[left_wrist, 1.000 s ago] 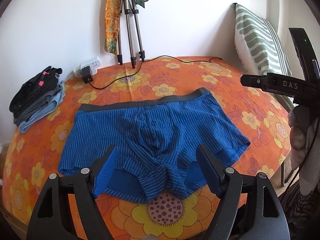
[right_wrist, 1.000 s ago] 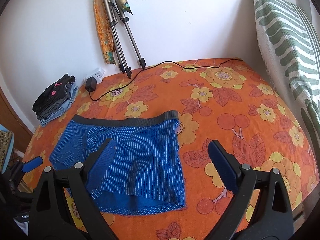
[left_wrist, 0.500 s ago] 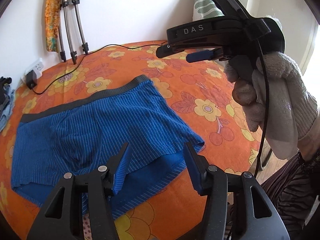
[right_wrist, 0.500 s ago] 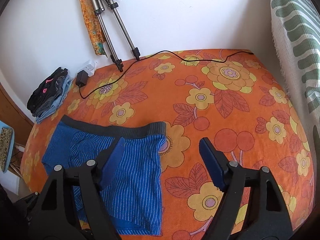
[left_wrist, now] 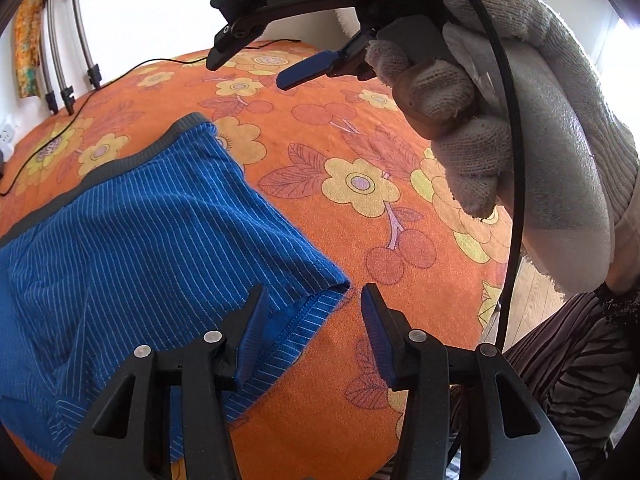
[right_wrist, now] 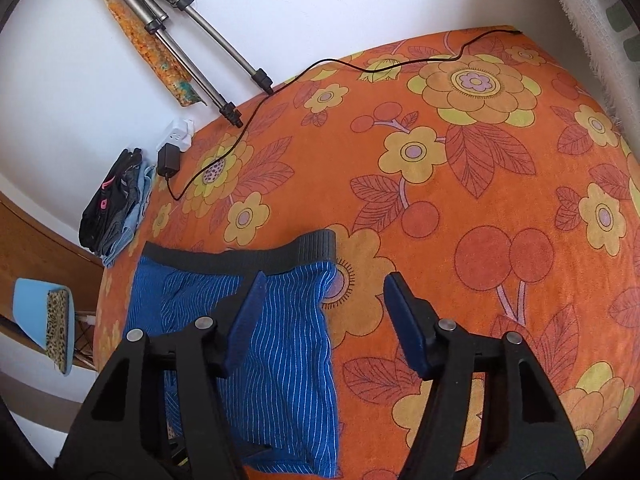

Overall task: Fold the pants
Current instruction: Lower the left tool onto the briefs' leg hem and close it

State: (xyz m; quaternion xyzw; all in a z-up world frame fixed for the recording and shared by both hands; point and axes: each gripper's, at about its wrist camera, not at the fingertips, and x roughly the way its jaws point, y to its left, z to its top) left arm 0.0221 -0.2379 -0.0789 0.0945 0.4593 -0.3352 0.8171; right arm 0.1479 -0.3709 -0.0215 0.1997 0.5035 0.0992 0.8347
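Blue pin-striped shorts (left_wrist: pixel 140 248) with a grey waistband (left_wrist: pixel 120 168) lie flat on the orange flowered bed cover (left_wrist: pixel 360 240). My left gripper (left_wrist: pixel 311 300) hovers low over the right leg's hem corner. Its jaws are closing with that corner between them, and the pads are not pressing on the cloth. In the right wrist view my right gripper (right_wrist: pixel 325 284) straddles the right edge of the shorts (right_wrist: pixel 280 340) just below the waistband corner (right_wrist: pixel 316 246). Its jaws are also closing without gripping the cloth. A gloved hand (left_wrist: pixel 520 140) holds the right gripper (left_wrist: pixel 256 66) farther up the bed.
A tripod (right_wrist: pixel 192 52) leans on the far wall with a black cable (right_wrist: pixel 360 68) running across the cover. A power strip (right_wrist: pixel 178 134) and several folded clothes (right_wrist: pixel 116 204) sit at the far left. A striped pillow (right_wrist: pixel 600 12) stands at the right. The bed's edge (left_wrist: pixel 486 320) is near.
Both grippers have moved right and down to the shorts' right edge, and their jaws have narrowed. The gloved hand with the right gripper has come large into the left wrist view.
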